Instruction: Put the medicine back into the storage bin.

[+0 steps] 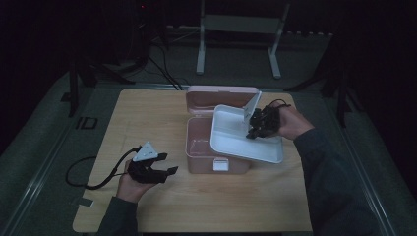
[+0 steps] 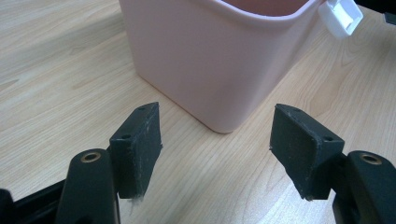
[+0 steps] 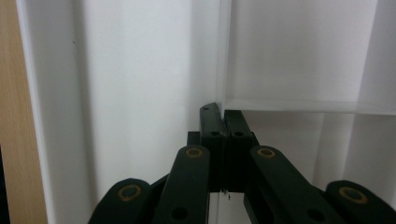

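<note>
From above, a pink storage box [image 1: 216, 147] stood open near the middle of a wooden counter [image 1: 147, 118], its lid [image 1: 221, 96] tipped back. The right tool [image 1: 260, 125] held a white inner tray [image 1: 241, 135] tilted over the box's right half, pinching an upright divider, apparently so the tray could be carried by that thin wall. The left tool [image 1: 164, 169] rested low on the counter just left of the box, apart from it. The room beyond was dark and hard to read.

In the left gripper view, the left tool [image 2: 215, 140] had its jaws spread with nothing between them, facing a corner of the pink box [image 2: 210, 60]; a white latch [image 2: 343, 16] was cut off at the top edge.

In the right gripper view, the right tool [image 3: 226, 121] had its jaws pressed together on the tray's divider [image 3: 223, 51]; the tray's outer edges lay out of frame.
</note>
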Tool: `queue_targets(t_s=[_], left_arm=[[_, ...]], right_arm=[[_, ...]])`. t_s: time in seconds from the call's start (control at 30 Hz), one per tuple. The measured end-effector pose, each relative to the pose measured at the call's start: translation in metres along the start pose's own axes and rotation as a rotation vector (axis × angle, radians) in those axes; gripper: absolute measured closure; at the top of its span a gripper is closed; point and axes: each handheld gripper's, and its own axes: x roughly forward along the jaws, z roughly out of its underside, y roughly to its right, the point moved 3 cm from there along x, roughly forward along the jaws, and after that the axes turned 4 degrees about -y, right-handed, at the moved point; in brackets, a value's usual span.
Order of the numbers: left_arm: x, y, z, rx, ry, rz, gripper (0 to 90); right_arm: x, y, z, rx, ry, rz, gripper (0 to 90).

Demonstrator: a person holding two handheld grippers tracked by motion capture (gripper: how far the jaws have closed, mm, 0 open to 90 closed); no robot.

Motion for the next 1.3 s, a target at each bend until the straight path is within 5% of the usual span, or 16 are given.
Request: queue_targets(t_s=[0.6,1.3], left_arm=[[-0.001,0.0,0.0,-0.005,0.004,0.0,33.7],[-0.002,-0.001,0.001,-0.007,0.01,0.003,33.6]], right_arm=[[0.004,-0.003,-0.044,-0.078,-0.034,0.037,89.7],[0.027,0.006,-0.074,-0.089,-0.11,0.044,89.7]])
